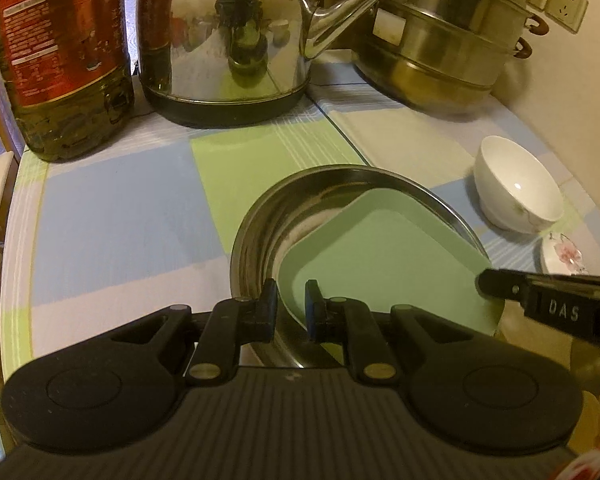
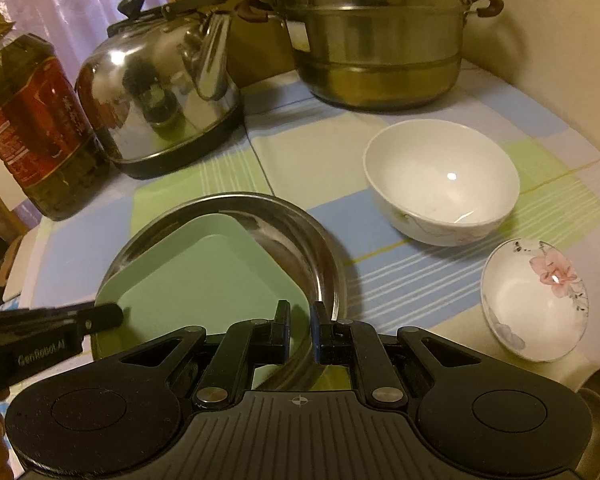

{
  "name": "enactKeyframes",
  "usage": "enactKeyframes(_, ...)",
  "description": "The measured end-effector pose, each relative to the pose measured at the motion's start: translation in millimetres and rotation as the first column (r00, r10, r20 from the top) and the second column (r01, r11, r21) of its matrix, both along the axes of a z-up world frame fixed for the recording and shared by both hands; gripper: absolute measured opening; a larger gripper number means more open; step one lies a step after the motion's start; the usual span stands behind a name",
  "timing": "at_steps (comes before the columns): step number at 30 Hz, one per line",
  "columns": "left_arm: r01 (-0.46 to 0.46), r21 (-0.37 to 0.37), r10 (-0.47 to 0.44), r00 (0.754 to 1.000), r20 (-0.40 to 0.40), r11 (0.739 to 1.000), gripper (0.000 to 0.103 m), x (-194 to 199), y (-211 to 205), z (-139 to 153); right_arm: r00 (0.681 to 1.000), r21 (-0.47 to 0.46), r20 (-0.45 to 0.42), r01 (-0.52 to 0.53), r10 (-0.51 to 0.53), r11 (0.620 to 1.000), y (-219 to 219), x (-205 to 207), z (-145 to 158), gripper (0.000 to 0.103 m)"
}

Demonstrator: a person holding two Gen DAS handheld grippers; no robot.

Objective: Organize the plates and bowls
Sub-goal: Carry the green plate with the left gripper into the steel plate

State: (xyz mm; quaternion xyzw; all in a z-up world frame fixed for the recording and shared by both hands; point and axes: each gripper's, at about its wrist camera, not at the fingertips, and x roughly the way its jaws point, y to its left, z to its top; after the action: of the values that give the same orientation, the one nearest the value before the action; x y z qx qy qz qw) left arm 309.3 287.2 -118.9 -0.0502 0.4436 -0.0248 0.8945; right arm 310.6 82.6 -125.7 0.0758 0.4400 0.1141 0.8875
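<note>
The green plate [image 1: 384,256] is seen lying tilted inside a steel pan [image 1: 260,220], one edge raised against the pan's far rim and its near corners reaching over the near rim. The pan rests on a checked cloth [image 1: 132,216] of blue, green and white.

The left gripper [image 1: 291,304] is held at the near left of the pan; its jaws are drawn nearly together, with the rims of the plate and the pan in the narrow gap between them (whether the pads press on either cannot be told). The right gripper [image 2: 301,330] is held at the near right side in the same way, jaws nearly together, the pan's rim and the plate's edge in the gap; again a firm grip cannot be confirmed. In each wrist view the tip of the other gripper is seen over the plate's near edge.

A white bowl [image 2: 442,180] is set on the cloth to the right of the pan, well apart from it. A small flowered bowl [image 2: 534,300] lies tilted just nearer than it.

At the back a kettle [image 2: 160,92], an oil bottle [image 2: 36,128] and a stacked steamer [image 2: 376,36] are ranged.
</note>
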Motion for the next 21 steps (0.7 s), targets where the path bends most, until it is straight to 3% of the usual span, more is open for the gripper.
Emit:
enactKeyframes(10,-0.009,0.006,0.009,1.0,-0.023,1.0,0.013,14.3,-0.6,-12.2,1.0,0.003,-0.03,0.0,0.0,1.0,3.3,13.4,-10.1,0.011)
enactKeyframes(14,-0.018,0.007,0.018,0.999,-0.027,1.0,0.025,15.8,-1.4,-14.8,1.0,0.011,-0.028,0.011,-0.01,1.0,2.8,15.2,-11.7,0.011)
enactKeyframes(21,-0.032,0.001,0.032,0.999,-0.018,0.999,0.029,11.0,-0.3,-9.4,0.999,0.072,-0.051,0.019,-0.015,0.997,-5.5,17.0,-9.4,0.011)
